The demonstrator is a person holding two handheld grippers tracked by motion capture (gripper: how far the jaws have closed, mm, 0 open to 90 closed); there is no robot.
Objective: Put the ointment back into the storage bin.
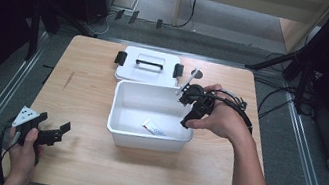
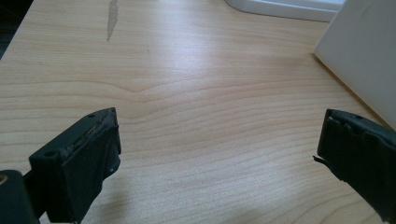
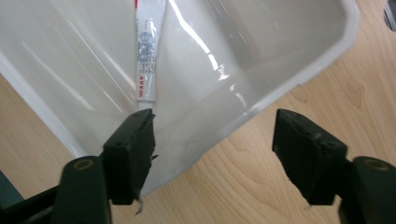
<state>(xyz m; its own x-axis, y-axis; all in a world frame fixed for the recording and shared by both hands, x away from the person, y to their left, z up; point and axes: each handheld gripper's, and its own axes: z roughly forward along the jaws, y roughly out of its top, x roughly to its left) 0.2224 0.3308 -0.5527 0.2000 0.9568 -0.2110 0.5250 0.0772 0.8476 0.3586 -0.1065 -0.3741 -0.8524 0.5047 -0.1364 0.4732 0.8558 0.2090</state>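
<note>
Grippers both stand with jaws apart and nothing between them. The right gripper (image 1: 189, 108) hangs over the right rim of the white plastic bin (image 1: 120, 131), released. A small white tube (image 1: 153, 128) lies flat on the bin's floor near the front wall, apart from the jaws. The left gripper (image 1: 57, 131) rests near the table's (image 1: 79, 164) front left corner. The bin's lid (image 1: 128, 69) lies just behind the bin.
</note>
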